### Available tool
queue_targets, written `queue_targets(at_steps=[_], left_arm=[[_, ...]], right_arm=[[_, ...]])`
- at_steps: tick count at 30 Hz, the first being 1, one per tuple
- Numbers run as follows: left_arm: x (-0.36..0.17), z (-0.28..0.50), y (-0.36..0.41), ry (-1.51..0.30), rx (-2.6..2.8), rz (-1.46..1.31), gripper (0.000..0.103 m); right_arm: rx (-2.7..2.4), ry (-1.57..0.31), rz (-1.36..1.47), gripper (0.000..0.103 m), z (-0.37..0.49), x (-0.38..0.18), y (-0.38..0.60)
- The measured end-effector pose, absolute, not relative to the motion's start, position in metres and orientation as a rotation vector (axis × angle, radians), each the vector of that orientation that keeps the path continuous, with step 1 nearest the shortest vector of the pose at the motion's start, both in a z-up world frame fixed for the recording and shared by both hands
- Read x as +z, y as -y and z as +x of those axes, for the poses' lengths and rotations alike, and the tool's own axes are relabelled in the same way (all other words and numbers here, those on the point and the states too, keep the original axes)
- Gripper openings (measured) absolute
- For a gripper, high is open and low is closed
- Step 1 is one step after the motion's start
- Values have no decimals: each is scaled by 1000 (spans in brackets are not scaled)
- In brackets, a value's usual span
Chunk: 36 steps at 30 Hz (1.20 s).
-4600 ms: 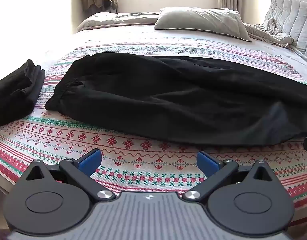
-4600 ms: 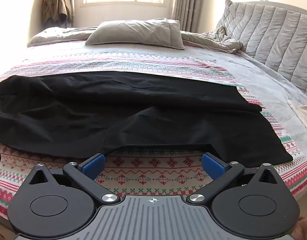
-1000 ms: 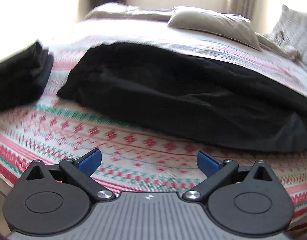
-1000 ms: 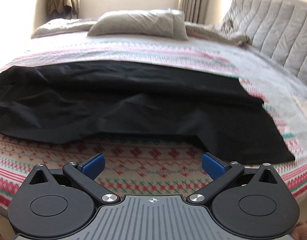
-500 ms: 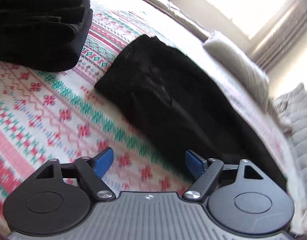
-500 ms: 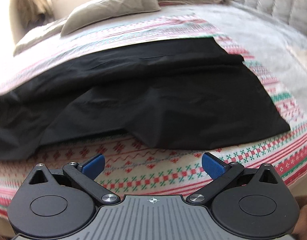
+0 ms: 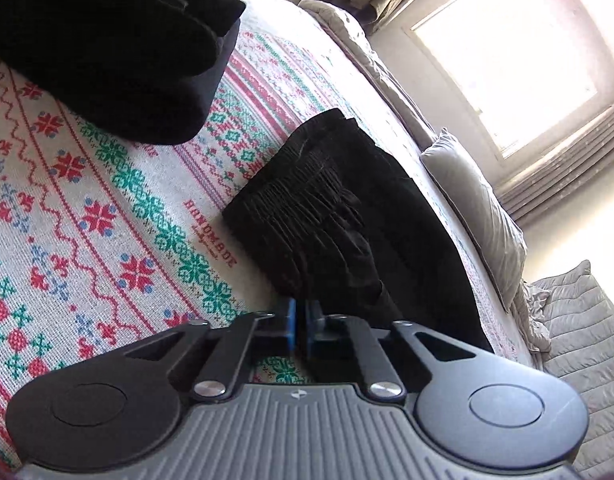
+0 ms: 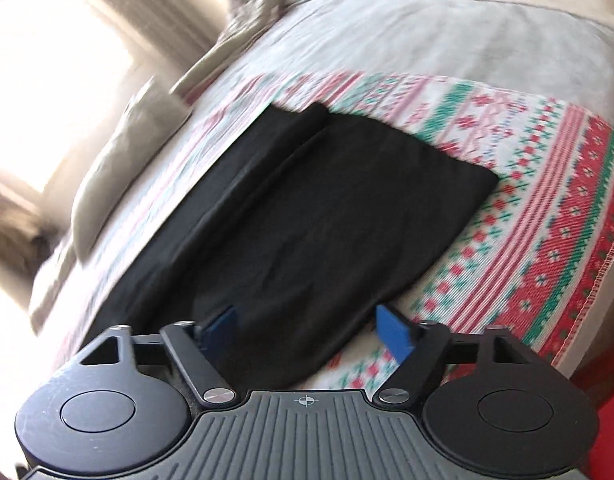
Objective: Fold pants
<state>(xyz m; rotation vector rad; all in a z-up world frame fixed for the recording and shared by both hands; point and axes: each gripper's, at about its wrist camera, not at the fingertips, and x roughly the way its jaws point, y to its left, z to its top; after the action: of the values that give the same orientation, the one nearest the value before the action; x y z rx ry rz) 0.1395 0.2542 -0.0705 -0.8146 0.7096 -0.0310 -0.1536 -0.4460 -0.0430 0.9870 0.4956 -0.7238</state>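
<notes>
Starting the first fold: I have one corner of the black soft-fabric pants (image 7: 347, 216) and am lining up on the other end.

My left gripper (image 7: 301, 322) is clenched, its blue pads pinching the near corner of the gathered elastic waistband (image 7: 303, 204); whether cloth is truly caught I judge only from the pads meeting at the fabric edge. My right gripper (image 8: 307, 324) is spread wide, straddling the near edge of the leg hem (image 8: 387, 200) without gripping it. The pants lie flat, full length, on the red-and-green patterned knit blanket (image 7: 107, 216), with a stack of folded black clothes (image 7: 107, 40) beyond the waistband on that blanket. No fold shows yet; every fold remains.
</notes>
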Motion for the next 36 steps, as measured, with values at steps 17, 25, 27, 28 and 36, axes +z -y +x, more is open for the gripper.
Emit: queue_targets(at_steps=[17, 25, 27, 28, 36], left_arm=[[-34, 124, -259, -755, 23, -738, 0], [-23, 96, -270, -842, 23, -644, 0], [-31, 93, -268, -884, 45, -589, 1], [-37, 93, -266, -915, 53, -568, 1], [-27, 90, -249, -872, 135, -358, 53]], right_arm=[[-978, -449, 832, 0, -154, -41, 466], [-971, -375, 700, 0, -184, -4, 455], [-994, -415, 704, 0, -186, -10, 459], [-1007, -440, 715, 0, -187, -14, 462], [-1106, -578, 685, 12, -185, -31, 464]])
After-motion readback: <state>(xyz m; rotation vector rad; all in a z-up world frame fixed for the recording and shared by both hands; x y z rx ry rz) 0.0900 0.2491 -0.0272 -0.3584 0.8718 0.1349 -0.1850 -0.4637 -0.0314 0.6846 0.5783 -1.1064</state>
